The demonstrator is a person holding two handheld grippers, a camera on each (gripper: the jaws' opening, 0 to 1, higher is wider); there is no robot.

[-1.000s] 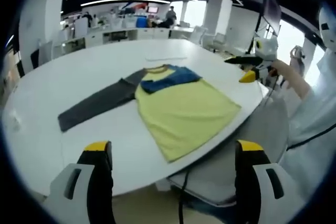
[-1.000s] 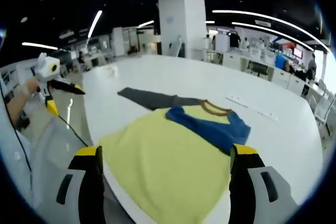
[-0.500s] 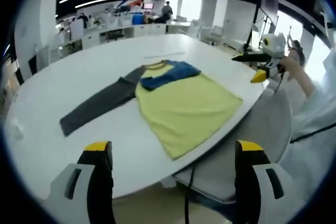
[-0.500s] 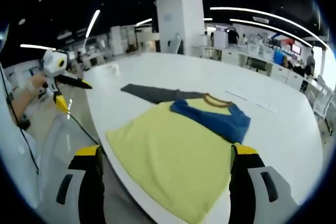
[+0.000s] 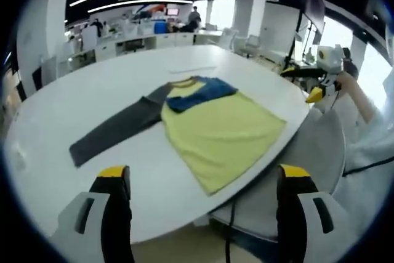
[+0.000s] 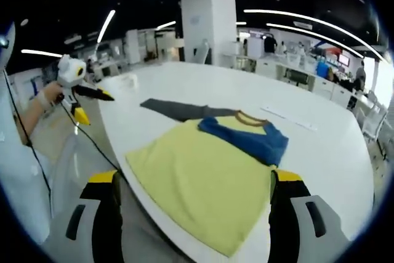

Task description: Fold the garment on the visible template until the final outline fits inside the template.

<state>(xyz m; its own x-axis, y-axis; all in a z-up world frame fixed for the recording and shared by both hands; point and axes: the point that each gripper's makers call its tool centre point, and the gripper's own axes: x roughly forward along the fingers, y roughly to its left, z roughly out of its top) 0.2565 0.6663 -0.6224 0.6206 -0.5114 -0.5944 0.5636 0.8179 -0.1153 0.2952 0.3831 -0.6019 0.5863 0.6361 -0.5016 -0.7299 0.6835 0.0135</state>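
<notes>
Right, left gripper view first: my left gripper (image 5: pixel 197 183) hangs off the near edge of the white table (image 5: pixel 74 103), jaws wide apart, nothing in them. The shirt (image 5: pixel 209 124) lies flat on the table w/ a yellow body, a blue sleeve (image 5: pixel 200 90) already turned in over the chest, and a dark grey sleeve (image 5: pixel 114 130) stretched out to the side. One hem corner sits right at the table rim. The right gripper (image 5: pixel 311 84) shows beyond the far rim, held in a hand, well apart from the cloth; can't tell its jaws from here. I can't make out a template outline under the shirt.

Right gripper view: my right gripper (image 6: pixel 191 189) also hangs outside the table edge, jaws spread, empty. The yellow hem is nearest, neckband away from me. The left gripper shows at far left, off the table.

Judgement: next is the grey sleeve. I'd bring the left gripper to the cuff end, pinch just one layer, lift low, and lay it across the chest w/o dragging the body. Watch the hem corner, since a tug could slide it off the rim.
</notes>
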